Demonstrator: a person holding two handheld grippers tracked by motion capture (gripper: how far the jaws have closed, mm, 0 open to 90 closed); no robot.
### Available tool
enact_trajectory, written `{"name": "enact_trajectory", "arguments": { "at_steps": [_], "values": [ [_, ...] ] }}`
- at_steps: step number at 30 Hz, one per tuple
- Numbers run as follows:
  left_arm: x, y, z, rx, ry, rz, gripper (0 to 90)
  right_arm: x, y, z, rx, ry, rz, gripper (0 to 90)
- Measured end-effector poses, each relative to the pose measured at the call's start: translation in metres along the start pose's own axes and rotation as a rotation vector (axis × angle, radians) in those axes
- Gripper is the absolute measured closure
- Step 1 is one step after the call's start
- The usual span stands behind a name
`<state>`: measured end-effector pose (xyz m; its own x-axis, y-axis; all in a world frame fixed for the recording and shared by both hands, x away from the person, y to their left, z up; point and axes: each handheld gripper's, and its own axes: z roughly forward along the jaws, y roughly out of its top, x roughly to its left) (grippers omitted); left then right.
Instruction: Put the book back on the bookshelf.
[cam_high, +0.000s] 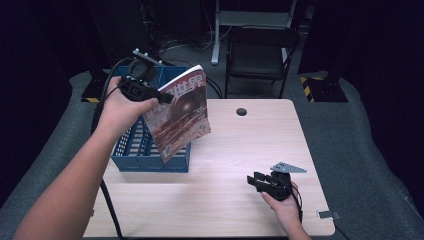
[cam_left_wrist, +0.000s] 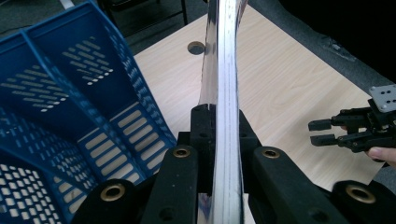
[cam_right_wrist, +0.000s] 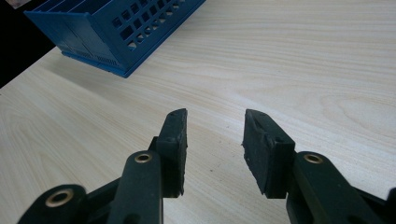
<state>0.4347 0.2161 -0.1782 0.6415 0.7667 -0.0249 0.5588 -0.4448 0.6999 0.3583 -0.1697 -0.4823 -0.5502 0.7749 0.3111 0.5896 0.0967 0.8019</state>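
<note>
A magazine (cam_high: 181, 112) with a reddish-brown cover and white characters hangs in the air over the right side of a blue slotted basket (cam_high: 131, 150). My left gripper (cam_high: 162, 96) is shut on its upper left edge. In the left gripper view the magazine (cam_left_wrist: 223, 70) runs edge-on between the two black jaws of the left gripper (cam_left_wrist: 217, 122), with the blue basket (cam_left_wrist: 56, 116) below on the left. My right gripper (cam_high: 252, 181) rests low over the table near the front right, open with nothing between its pads. In its own view the right gripper (cam_right_wrist: 215, 122) frames bare wood.
The light wooden table (cam_high: 240, 150) has a round cable hole (cam_high: 241, 111) near its far edge. A black chair (cam_high: 260, 55) and a white desk leg stand behind the table. Grey floor surrounds it. The basket's corner (cam_right_wrist: 116, 28) lies ahead of the right gripper.
</note>
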Motion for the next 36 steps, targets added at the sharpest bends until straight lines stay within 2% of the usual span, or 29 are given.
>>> {"name": "enact_trajectory", "arguments": {
  "at_steps": [4,9,16,21,31,36],
  "values": [
    [0.006,-0.001,-0.008,-0.002,0.01,-0.009,84.0,0.0,0.0,0.0,0.002,0.0,0.0,59.6],
    [0.013,-0.004,-0.014,-0.014,0.031,-0.044,84.0,0.001,0.0,0.0,0.001,-0.003,0.005,59.2],
    [0.028,-0.011,-0.025,0.002,0.056,-0.07,84.0,0.001,-0.001,0.0,0.003,-0.004,0.007,59.1],
    [0.04,-0.02,-0.033,-0.008,0.082,-0.092,84.0,0.001,-0.001,0.0,0.001,-0.005,0.008,59.1],
    [0.062,-0.038,-0.049,0.003,0.128,-0.13,84.0,0.001,-0.001,0.001,0.007,-0.007,-0.002,59.0],
    [0.072,-0.048,-0.053,0.001,0.148,-0.164,84.0,0.001,-0.001,0.001,0.007,-0.006,0.003,59.0]
  ]
}}
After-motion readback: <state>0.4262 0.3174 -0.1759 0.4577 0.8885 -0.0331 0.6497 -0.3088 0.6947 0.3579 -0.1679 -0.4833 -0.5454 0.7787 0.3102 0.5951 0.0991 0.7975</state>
